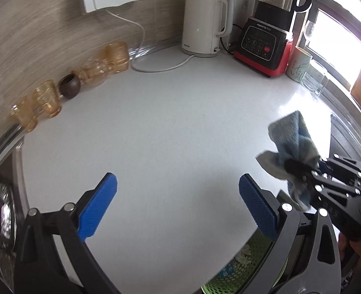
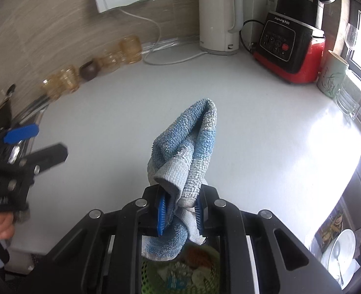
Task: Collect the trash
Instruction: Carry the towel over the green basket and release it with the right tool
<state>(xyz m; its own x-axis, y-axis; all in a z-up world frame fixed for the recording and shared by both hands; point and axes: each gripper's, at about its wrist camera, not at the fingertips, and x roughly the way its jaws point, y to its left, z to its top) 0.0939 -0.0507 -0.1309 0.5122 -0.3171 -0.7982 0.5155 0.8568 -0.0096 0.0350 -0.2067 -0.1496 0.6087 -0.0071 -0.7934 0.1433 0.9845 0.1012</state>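
A blue and grey terry cloth (image 2: 187, 152) stands bunched up between the blue pads of my right gripper (image 2: 180, 207), which is shut on it above the white counter (image 2: 111, 127). From the left wrist view the same cloth (image 1: 293, 142) shows at the right, held by the right gripper (image 1: 300, 169). My left gripper (image 1: 178, 196) is open over bare counter (image 1: 168, 127), with nothing between its fingers. It appears again at the left of the right wrist view as the left gripper (image 2: 33, 142). Below the counter edge sits a green mesh bin (image 2: 180, 269) with wrappers and scraps inside, also seen as the bin (image 1: 244, 262).
Along the back wall stand amber glasses (image 1: 116, 56), a dark brown cup (image 1: 68, 85), a white kettle (image 1: 205, 24) with its cord, and a red and black blender (image 1: 263, 46). A mug (image 1: 298, 66) sits by the window. A sink (image 2: 13, 127) lies at the left.
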